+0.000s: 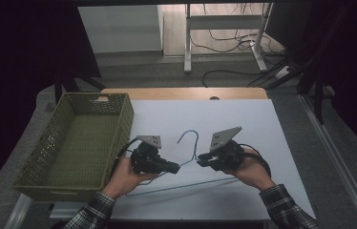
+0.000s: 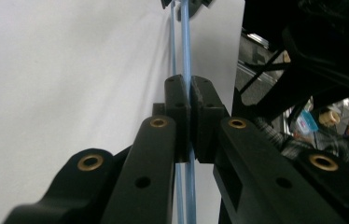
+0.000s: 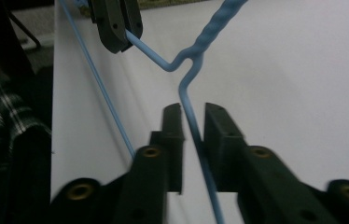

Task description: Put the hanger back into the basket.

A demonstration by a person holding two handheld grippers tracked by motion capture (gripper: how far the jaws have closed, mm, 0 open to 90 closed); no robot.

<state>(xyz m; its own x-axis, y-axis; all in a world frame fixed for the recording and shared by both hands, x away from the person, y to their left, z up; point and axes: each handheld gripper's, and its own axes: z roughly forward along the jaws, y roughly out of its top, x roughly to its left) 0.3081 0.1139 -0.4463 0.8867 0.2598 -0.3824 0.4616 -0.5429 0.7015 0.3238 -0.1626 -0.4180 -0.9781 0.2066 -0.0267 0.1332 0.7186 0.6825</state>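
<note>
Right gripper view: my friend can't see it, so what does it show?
A blue wire hanger lies on a white table, one shoulder wire running between the right gripper's black jaws, a small gap showing. Farther off, the left gripper clamps the other shoulder.

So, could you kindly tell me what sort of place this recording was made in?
Probably a lab or workshop set up for recording. A white-topped table stands between dark curtains, loose black cables trail over the floor by a white metal desk frame, and a woven olive-green plastic basket sits ready.
</note>
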